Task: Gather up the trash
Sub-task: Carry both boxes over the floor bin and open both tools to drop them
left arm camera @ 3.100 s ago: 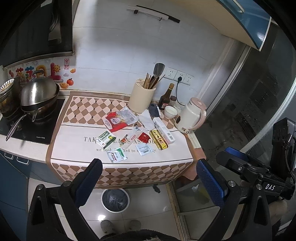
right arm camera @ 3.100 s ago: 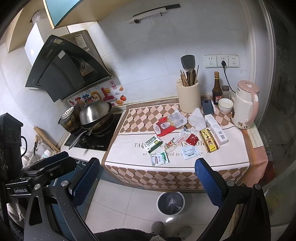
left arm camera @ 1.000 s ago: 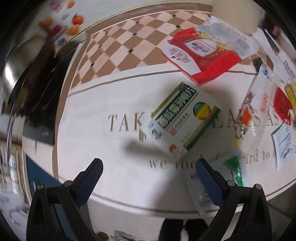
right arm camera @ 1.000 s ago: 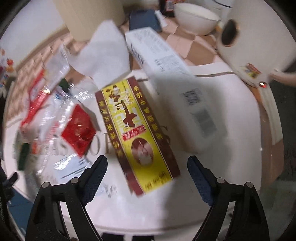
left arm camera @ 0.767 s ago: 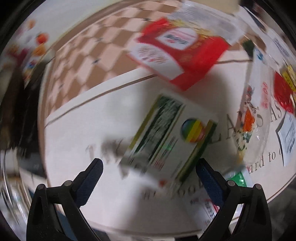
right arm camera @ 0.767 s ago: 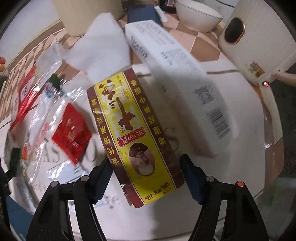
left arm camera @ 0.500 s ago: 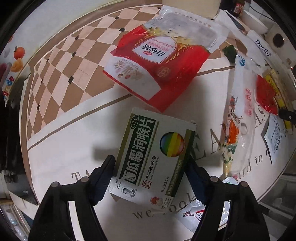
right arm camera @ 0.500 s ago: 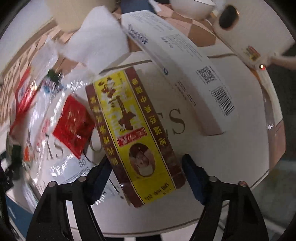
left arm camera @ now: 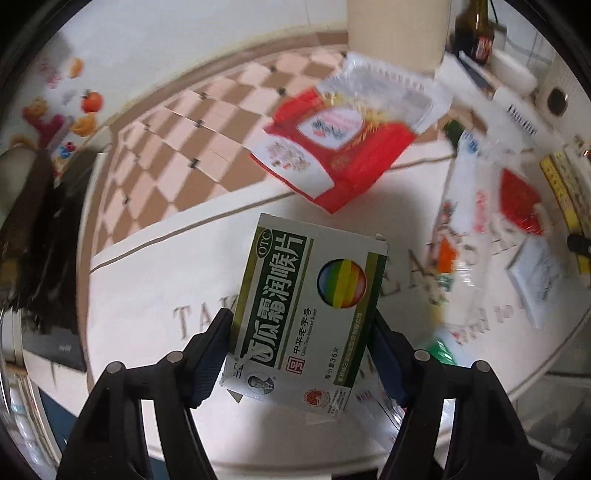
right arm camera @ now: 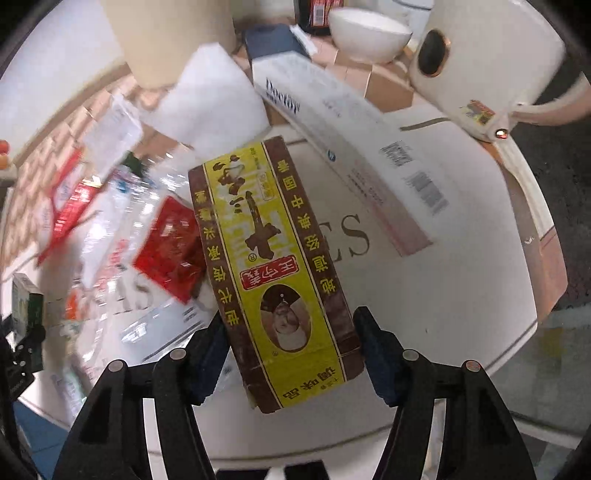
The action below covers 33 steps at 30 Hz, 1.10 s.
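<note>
My left gripper is shut on a green and white medicine box and holds it just above the counter cloth. My right gripper is shut on a long yellow and brown seasoning box, lifted off the cloth. The medicine box also shows at the far left of the right wrist view. More litter lies on the cloth: a red and white snack bag, a clear wrapper, a small red sachet and a long white box.
A cream utensil holder, a white bowl and a white kettle stand at the back right. A white tissue lies by the holder. A black stove is at the left. The counter's front edge is close below both grippers.
Both grippers came down to the counter from far off, closed on their boxes, and have lifted them slightly. The left jaws narrowed onto the medicine box, the right onto the seasoning box.
</note>
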### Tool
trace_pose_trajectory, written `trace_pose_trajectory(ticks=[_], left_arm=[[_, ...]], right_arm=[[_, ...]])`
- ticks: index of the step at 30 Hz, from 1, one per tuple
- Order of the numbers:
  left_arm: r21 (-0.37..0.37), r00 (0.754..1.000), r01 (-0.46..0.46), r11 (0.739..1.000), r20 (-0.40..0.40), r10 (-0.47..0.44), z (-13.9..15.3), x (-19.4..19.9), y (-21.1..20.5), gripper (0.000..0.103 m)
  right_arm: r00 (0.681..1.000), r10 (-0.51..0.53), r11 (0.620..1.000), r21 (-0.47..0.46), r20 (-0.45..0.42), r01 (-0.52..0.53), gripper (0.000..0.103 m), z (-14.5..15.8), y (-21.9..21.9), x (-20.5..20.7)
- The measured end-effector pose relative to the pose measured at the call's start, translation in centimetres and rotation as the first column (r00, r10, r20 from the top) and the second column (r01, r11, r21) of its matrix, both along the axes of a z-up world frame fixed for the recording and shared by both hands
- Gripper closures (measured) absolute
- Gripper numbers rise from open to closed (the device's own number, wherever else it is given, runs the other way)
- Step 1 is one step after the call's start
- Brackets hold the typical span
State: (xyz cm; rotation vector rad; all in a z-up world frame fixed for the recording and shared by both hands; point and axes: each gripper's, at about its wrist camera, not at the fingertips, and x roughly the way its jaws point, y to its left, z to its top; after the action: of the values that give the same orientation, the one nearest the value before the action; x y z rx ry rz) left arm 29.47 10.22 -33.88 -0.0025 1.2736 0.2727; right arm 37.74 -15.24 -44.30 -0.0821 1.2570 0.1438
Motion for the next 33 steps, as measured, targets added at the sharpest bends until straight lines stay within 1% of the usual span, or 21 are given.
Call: trace_pose_trajectory(ticks=[3, 4, 6, 7, 8, 10, 11, 12, 13, 15, 18, 19, 20, 22, 23, 26, 27, 29, 30, 32, 33], left_arm=[[-0.032, 0.997, -0.033, 0.999, 0.068, 0.036, 3.1, -2.2, -1.2, 0.035], [-0.045, 0.994, -0.047, 0.998, 0.094, 0.051, 4.4, -3.4, -1.5, 0.035], [-0.072, 0.989, -0.067, 0.995, 0.129, 0.076, 6.1, -5.6, -1.9, 0.035], [-0.088, 0.986, -0.08, 0.993, 0.142, 0.092, 6.7, -6.5, -1.8, 0.035], [-0.107, 0.983, -0.095, 0.99, 0.147, 0.11, 7.1, -7.9, -2.3, 0.035], [-0.146, 0.979, -0.129, 0.981, 0.139, 0.15, 7.0, -10.2, -3.4, 0.035], [-0.162, 0.977, -0.147, 0.976, 0.127, 0.169, 6.6, -11.6, -4.1, 0.035], [-0.179, 0.976, -0.167, 0.97, 0.109, 0.188, 5.8, -12.9, -4.3, 0.035], [-0.192, 0.975, -0.185, 0.964, 0.09, 0.205, 4.9, -14.0, -5.0, 0.035], [-0.212, 0.972, -0.221, 0.952, 0.03, 0.232, 1.9, -16.2, -6.0, 0.035], [-0.245, 0.959, -0.283, 0.927, -0.083, 0.271, -4.4, -18.5, -7.0, 0.035], [-0.258, 0.95, -0.309, 0.915, -0.13, 0.284, -7.4, -19.1, -7.3, 0.035], [-0.268, 0.944, -0.324, 0.907, -0.159, 0.291, -9.3, -19.3, -7.5, 0.035], [-0.306, 0.923, -0.364, 0.88, -0.244, 0.297, -15.7, -19.6, -7.7, 0.035], [-0.312, 0.914, -0.381, 0.871, -0.272, 0.302, -18.3, -19.6, -7.8, 0.035], [-0.337, 0.88, -0.428, 0.839, -0.366, 0.302, -27.7, -19.0, -7.6, 0.035], [-0.344, 0.87, -0.441, 0.829, -0.391, 0.301, -30.7, -18.7, -7.4, 0.035], [-0.344, 0.858, -0.449, 0.825, -0.423, 0.291, -36.2, -17.8, -6.8, 0.034], [-0.34, 0.854, -0.45, 0.826, -0.433, 0.287, -38.2, -17.3, -6.5, 0.034], [-0.353, 0.856, -0.444, 0.824, -0.44, 0.272, -41.8, -16.3, -6.1, 0.032], [-0.353, 0.857, -0.441, 0.825, -0.439, 0.27, -43.0, -16.2, -5.9, 0.032]], right_arm=[[0.999, -0.008, 0.996, 0.085, 0.031, 0.006, 0.037, 1.1, -1.8, -2.6], [0.999, -0.009, 0.995, 0.104, 0.039, 0.005, 0.037, 2.8, -2.6, -3.9], [0.998, -0.006, 0.986, 0.166, 0.059, -0.003, 0.037, 4.4, -4.1, -6.3], [0.998, -0.006, 0.983, 0.184, 0.061, -0.006, 0.037, 6.8, -4.8, -7.0], [0.998, -0.005, 0.977, 0.212, 0.065, -0.009, 0.037, 7.4, -5.3, -7.9], [0.998, 0.001, 0.963, 0.269, 0.067, -0.019, 0.037, 9.0, -6.0, -11.9], [0.998, 0.005, 0.959, 0.283, 0.066, -0.023, 0.037, 8.9, -4.6, -12.9], [0.998, 0.017, 0.953, 0.302, 0.061, -0.034, 0.037, 8.6, -5.5, -14.9], [0.998, 0.027, 0.95, 0.308, 0.052, -0.042, 0.037, 8.6, -4.1, -15.8], [0.998, 0.055, 0.945, 0.322, 0.011, -0.055, 0.037, 7.1, -4.5, -19.0], [0.992, 0.095, 0.948, 0.31, -0.081, -0.065, 0.037, 2.8, -5.5, -22.9], [0.986, 0.11, 0.954, 0.293, -0.122, -0.07, 0.037, 0.2, -5.8, -24.0], [0.978, 0.126, 0.958, 0.276, -0.164, -0.077, 0.037, -2.3, -5.9, -24.9], [0.962, 0.135, 0.964, 0.255, -0.236, -0.073, 0.038, -6.9, -6.0, -25.9], [0.954, 0.136, 0.967, 0.244, -0.268, -0.069, 0.038, -9.7, -6.0, -26.2], [0.929, 0.142, 0.976, 0.202, -0.34, -0.075, 0.038, -18.9, -5.2, -26.7], [0.915, 0.143, 0.979, 0.19, -0.377, -0.074, 0.038, -23.2, -4.6, -26.7], [0.901, 0.147, 0.98, 0.184, -0.409, -0.076, 0.038, -28.1, -3.7, -26.7], [0.89, 0.164, 0.98, 0.173, -0.426, -0.097, 0.038, -31.7, -2.8, -26.5], [0.88, 0.175, 0.98, 0.161, -0.442, -0.115, 0.039, -35.6, -1.7, -26.1], [0.866, 0.187, 0.979, 0.16, -0.463, -0.126, 0.039, -38.1, -1.0, -25.7]])
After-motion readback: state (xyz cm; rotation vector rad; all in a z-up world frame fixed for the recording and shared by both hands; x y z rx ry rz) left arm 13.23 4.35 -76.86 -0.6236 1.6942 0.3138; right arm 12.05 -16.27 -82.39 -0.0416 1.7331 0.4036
